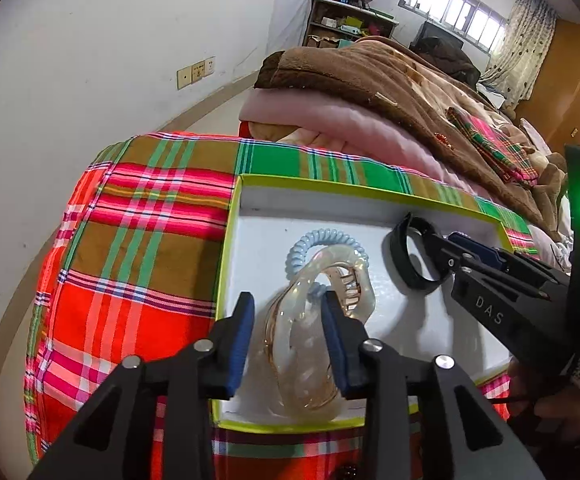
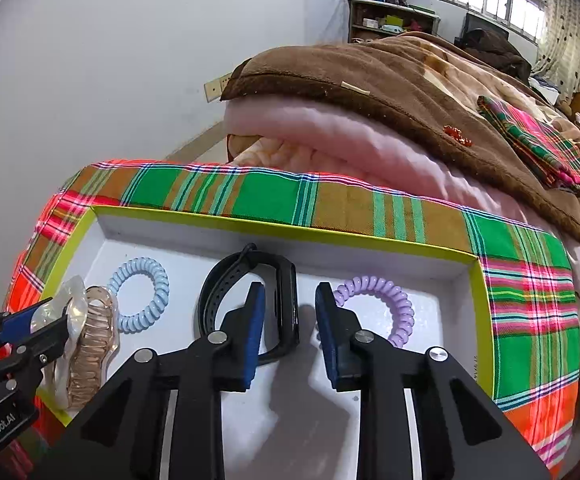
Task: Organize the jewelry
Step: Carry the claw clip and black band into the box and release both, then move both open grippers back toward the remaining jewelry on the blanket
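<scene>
A white box with a yellow-green rim (image 1: 330,186) (image 2: 250,224) lies on plaid cloth. Inside, a translucent hair claw clip (image 1: 302,360) (image 2: 90,340) rests partly over a pale blue coil hair tie (image 1: 302,244) (image 2: 158,280). My left gripper (image 1: 288,320) (image 2: 38,322) straddles the clip, open, with a gap at its left pad. A black wristband (image 1: 402,264) (image 2: 214,300) lies mid-box. My right gripper (image 2: 290,320) (image 1: 446,242) is open over the band's wide part, its pads clear of it. A purple coil hair tie (image 2: 402,300) lies to the right.
The plaid cloth (image 1: 150,248) covers a bed edge that drops off at the left toward a white wall. Folded pink and brown blankets (image 2: 370,92) rise behind the box. A small red beaded piece (image 2: 456,134) and a folded plaid cloth (image 2: 530,140) lie on them.
</scene>
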`<state>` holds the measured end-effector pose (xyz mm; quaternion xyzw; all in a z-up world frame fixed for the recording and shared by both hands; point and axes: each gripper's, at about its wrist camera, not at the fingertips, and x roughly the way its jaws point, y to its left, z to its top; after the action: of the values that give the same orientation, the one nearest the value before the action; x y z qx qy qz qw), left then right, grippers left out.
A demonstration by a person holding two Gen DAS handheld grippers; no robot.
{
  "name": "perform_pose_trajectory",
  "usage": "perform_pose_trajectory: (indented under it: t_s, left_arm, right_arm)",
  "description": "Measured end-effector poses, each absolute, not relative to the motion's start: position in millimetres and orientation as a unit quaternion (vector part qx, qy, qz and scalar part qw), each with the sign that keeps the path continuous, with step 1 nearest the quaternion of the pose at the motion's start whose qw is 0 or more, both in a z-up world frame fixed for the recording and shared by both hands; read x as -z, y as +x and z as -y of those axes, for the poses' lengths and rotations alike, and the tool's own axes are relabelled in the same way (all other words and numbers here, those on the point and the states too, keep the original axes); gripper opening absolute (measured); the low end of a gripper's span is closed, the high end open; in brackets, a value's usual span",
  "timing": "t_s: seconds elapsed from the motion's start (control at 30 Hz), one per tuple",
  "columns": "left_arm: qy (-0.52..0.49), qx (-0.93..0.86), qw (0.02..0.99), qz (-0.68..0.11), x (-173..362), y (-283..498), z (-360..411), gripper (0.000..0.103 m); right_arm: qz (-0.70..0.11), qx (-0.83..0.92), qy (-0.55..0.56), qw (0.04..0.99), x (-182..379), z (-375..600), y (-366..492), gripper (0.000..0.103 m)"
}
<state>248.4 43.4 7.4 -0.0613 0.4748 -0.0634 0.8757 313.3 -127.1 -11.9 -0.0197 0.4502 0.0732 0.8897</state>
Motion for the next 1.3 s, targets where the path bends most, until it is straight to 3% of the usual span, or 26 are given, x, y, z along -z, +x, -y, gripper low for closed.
perform_pose_trajectory:
  t_s: [0.17, 0.53, 1.3]
  left_arm:
    - [-0.066, 0.059, 0.878, -0.47, -12, 246, -45, 0.043]
    - [-0.066, 0.072, 0.888, -0.449, -31, 234, -40, 0.054]
    - [-0.07, 0.083, 0.91, -0.4, -58, 156, -40, 0.061]
  right_arm:
    - [-0.443, -0.075, -0.014, 0.893, 7, 129, 309, 0.039]
    - [-0.42, -0.077, 0.001, 0.904, -13, 134, 291, 0.04]
    - [-0.361, -0.083, 0.023, 0.928, -47, 157, 188, 0.04]
